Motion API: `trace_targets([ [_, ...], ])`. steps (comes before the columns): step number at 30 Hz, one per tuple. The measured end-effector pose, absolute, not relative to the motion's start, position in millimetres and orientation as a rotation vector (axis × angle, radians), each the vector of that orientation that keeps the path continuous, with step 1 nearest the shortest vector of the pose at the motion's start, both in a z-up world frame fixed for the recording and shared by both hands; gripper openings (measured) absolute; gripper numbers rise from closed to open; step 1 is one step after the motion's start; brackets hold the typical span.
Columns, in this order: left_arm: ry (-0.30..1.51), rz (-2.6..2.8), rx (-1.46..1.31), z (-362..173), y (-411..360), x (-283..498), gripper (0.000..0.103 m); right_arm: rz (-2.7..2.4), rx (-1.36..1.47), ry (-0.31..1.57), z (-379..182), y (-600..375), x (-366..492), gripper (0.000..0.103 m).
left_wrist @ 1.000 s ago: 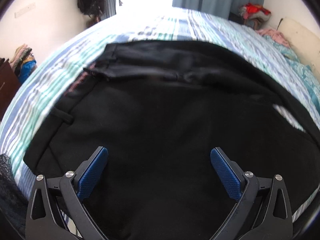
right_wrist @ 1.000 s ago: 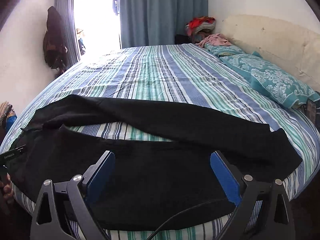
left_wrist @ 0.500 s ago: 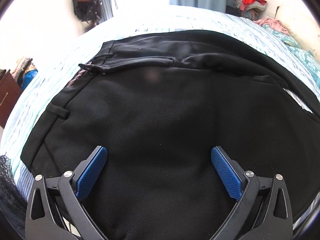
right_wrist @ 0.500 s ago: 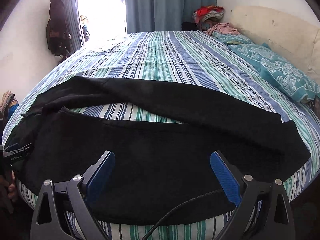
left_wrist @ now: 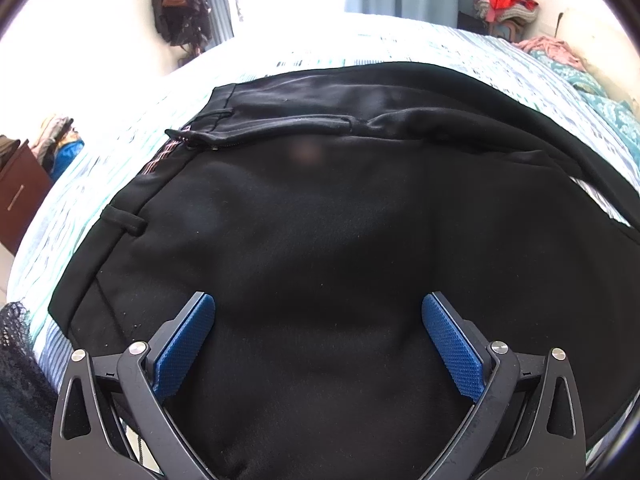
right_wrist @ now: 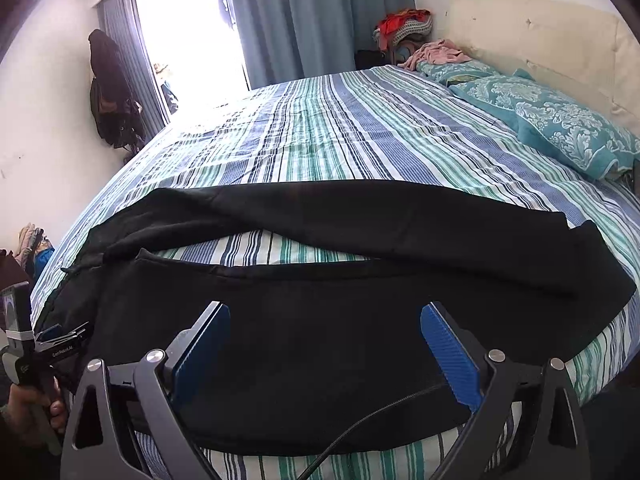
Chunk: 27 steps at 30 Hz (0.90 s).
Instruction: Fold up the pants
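Black pants [right_wrist: 360, 240] lie spread flat across the near side of a striped bed [right_wrist: 340, 132], waistband to the left, both legs running right with a strip of sheet between them. In the left wrist view the waistband with belt loops and open fly [left_wrist: 240, 132] fills the frame. My left gripper [left_wrist: 318, 316] is open and empty, low over the seat of the pants; it also shows at the left edge of the right wrist view [right_wrist: 60, 344]. My right gripper [right_wrist: 324, 328] is open and empty above the near leg.
Teal patterned pillows [right_wrist: 560, 120] lie at the right by a cream headboard [right_wrist: 540, 44]. A clothes pile [right_wrist: 404, 28] sits in the far corner beside blue curtains [right_wrist: 320, 16]. A dark bag [right_wrist: 108, 88] hangs on the left wall. A brown cabinet [left_wrist: 16, 196] stands at the left.
The left gripper has moved lower and closer over the waist of the pants. The right gripper has shifted slightly forward and tilted. Both stayed open.
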<state>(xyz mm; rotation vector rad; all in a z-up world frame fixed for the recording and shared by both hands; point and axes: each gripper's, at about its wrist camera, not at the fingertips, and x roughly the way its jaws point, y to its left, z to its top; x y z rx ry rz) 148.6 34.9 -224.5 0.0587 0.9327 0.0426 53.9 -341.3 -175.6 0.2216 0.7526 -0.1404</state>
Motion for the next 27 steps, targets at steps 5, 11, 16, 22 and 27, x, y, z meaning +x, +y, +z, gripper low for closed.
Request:
trace_targets([
  [5,0.927,0.049,0.063,-225.0,34.8,148.4,0.103,-0.104,0.253,0.760,-179.8,-342.5,59.0,0.096],
  [11,0.907,0.061,0.081,-227.3,31.8,147.1,0.103,-0.179,0.601,0.666,-187.5,-418.3,53.1,0.096],
  [16,0.896,0.062,0.084,-227.8,31.1,145.8,0.103,-0.302,1.088,0.609,-228.9,-526.5,46.3,0.096],
  [22,0.886,0.070,0.093,-227.7,29.5,143.5,0.103,-0.369,1.254,0.561,-246.6,-552.8,32.0,0.090],
  [27,0.904,0.080,0.103,-226.1,27.9,145.7,0.103,-0.469,1.275,0.494,-253.6,-574.5,36.2,0.073],
])
